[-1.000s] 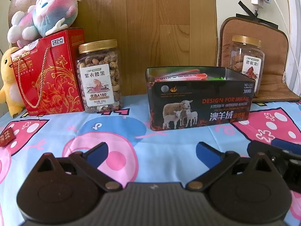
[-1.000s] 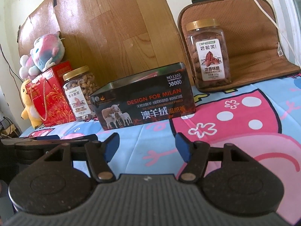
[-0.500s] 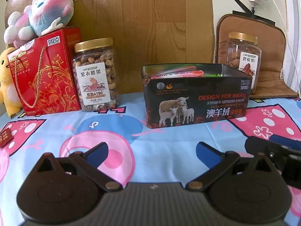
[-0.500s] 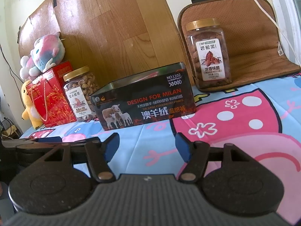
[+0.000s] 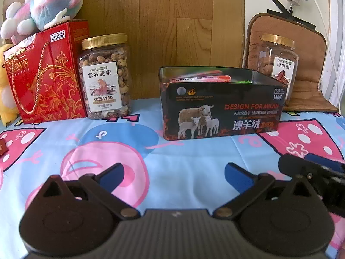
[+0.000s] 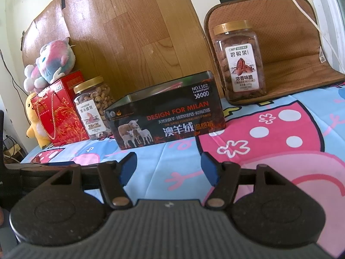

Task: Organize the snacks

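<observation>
A black open tin with sheep pictures stands on the patterned cloth, holding red snack packets; it also shows in the right wrist view. A cashew jar stands left of it beside a red gift box. A pecan jar stands at the right rear, also in the right wrist view. My left gripper is open and empty, well short of the tin. My right gripper is open and empty; it shows at the left view's right edge.
A wooden board backs the table. Plush toys sit on and beside the red box. A brown cushion leans at the right rear under a hanging cable. A small red packet lies at the far left edge.
The left gripper has drifted slightly, so the tin and jars sit a little further left in its view. The right gripper has barely moved. Both stay open.
</observation>
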